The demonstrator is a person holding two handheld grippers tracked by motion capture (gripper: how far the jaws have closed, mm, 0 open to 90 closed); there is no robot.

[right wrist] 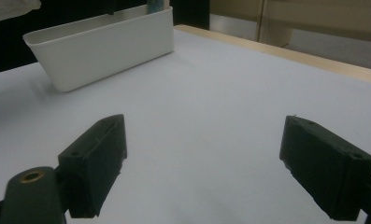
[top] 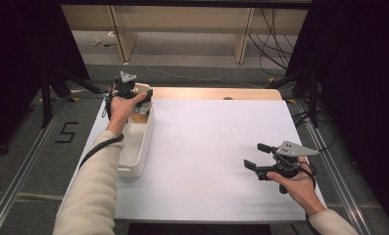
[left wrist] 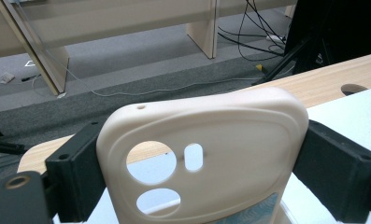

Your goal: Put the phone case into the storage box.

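A cream phone case point(left wrist: 230, 135) with camera cut-outs stands upright between the jaws of my left gripper point(left wrist: 199, 158), and both pads press its sides. In the high view the left gripper point(top: 133, 92) hangs over the far end of a long white bin point(top: 142, 147) at the table's left. Something brownish lies inside the bin under the hand; I cannot tell what it is. My right gripper point(top: 257, 155) rests low over the white tabletop point(top: 206, 142) at the front right, with its jaws wide apart and nothing between them. From the right gripper view point(right wrist: 204, 140) the bin point(right wrist: 103, 46) lies farther off.
A wooden strip point(top: 211, 93) with a small hole point(top: 228, 98) runs along the table's far edge. Black stands and cables point(top: 275, 44) sit on the floor beyond. A tape figure 5 point(top: 66, 132) marks the floor at the left. Metal rails flank the table.
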